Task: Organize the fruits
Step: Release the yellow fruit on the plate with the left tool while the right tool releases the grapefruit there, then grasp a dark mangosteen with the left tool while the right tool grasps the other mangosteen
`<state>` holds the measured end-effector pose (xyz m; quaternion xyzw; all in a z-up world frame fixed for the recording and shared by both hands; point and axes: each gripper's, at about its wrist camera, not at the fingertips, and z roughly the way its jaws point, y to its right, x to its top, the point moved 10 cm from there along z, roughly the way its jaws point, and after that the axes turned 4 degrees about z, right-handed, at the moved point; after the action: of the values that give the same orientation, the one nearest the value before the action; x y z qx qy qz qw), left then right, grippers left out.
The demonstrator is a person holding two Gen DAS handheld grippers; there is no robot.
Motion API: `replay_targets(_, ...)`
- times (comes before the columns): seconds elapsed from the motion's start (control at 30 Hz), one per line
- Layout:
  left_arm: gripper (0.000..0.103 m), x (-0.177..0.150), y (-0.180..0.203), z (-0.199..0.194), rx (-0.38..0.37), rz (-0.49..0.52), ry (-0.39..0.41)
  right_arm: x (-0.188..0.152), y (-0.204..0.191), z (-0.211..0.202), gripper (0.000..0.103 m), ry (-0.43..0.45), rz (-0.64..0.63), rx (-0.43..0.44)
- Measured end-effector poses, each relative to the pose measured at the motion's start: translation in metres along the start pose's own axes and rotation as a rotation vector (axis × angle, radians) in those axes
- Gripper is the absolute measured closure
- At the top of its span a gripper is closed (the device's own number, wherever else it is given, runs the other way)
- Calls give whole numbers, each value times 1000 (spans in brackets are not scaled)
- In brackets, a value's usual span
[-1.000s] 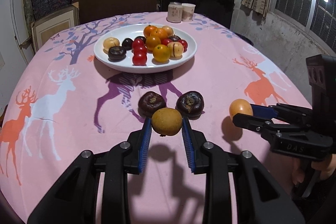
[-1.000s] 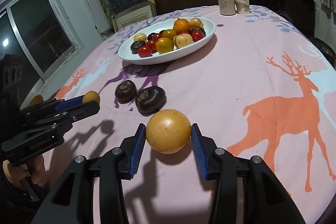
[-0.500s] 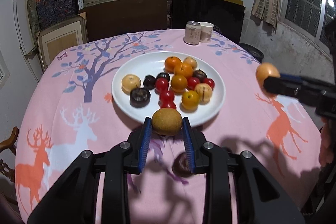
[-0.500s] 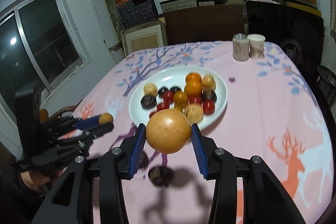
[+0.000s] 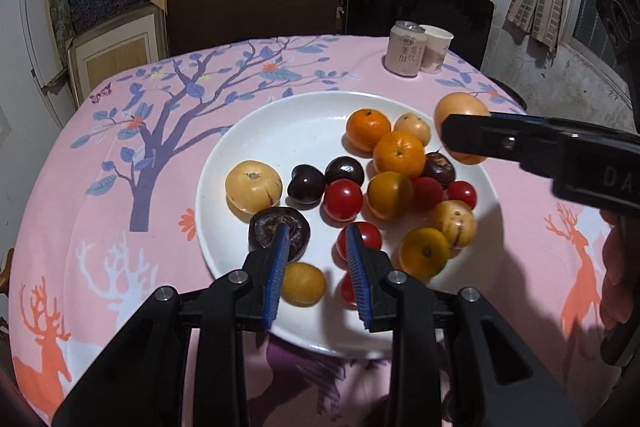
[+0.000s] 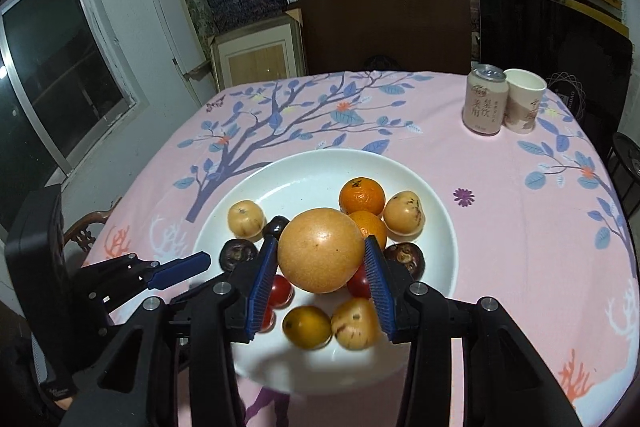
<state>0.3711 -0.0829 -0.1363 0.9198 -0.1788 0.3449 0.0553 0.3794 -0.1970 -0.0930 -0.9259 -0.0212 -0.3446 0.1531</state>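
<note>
Left wrist view: left gripper [image 5: 318, 269] fingers [image 5: 277, 275] spread apart, nothing between the pads. Small yellow-brown fruit [image 5: 303, 283] sits on the plate just below/between the tips, looks blurred, can't tell if touching either pad. Dark wrinkled fruit [image 5: 266, 229] partly behind the left finger tip, red tomato [image 5: 366, 237] behind the right one. Both over near edge of white plate [image 5: 296, 131], which carries mixed fruit: two oranges [image 5: 399, 153], pale yellow fruit [image 5: 253, 185], dark cherries-like pair, more red ones.

Right wrist view: right gripper [image 6: 321, 277] fingers [image 6: 376, 285] clamped on big orange-tan round fruit [image 6: 320, 255], pads touching both sides, held above plate [image 6: 304, 175] centre w/ other fruit under it. In left view the same fruit [image 5: 452, 107] shows over the plate's far-right rim, partly behind the black finger.

Left gripper's blue-tipped finger visible at left of right view, near plate's left edge.

Plate on pink tabletop [image 6: 500, 195] w/ tree + deer print. Can [image 6: 484, 105] and paper cup [image 6: 522, 105] side by side, touching or nearly, at far right, well apart from plate.
</note>
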Motion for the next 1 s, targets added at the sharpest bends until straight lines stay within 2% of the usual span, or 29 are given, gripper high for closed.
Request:
replay_targets(0.17, 74, -5, -6, 16, -2, -8, -20, -7, 1, 35, 58, -61, -7, -25)
replay_targets(0.27, 67, -7, -10, 17, -6, -18, -17, -14, -6, 49, 57, -89, -26, -15)
replay_targets(0.33, 65, -9, -13, 14, -3, -27, -18, -14, -10, 51, 46, -75, -49, -20)
replay_targets(0.43, 62, -13, -18, 7, 8, -31, -14, -14, -17, 41, 43, -48, -68, -20)
replay_targets(0.6, 36, -23, -29, -25, 8, -72, 26, -12, -12, 6, 42, 9, -39, -18)
replay_targets(0.7, 26, -36, -31, -51, -3, -79, 43, -24, -5, -20, 39, 31, -22, -13)
replay_targets(0.8, 15, -54, -18, -71, -15, -27, 39, -48, -1, -43, 39, 33, -10, -7)
replay_targets(1.0, 12, -102, 33, -81, 20, 186, 11, -114, 3, -73, 32, 25, 3, 4)
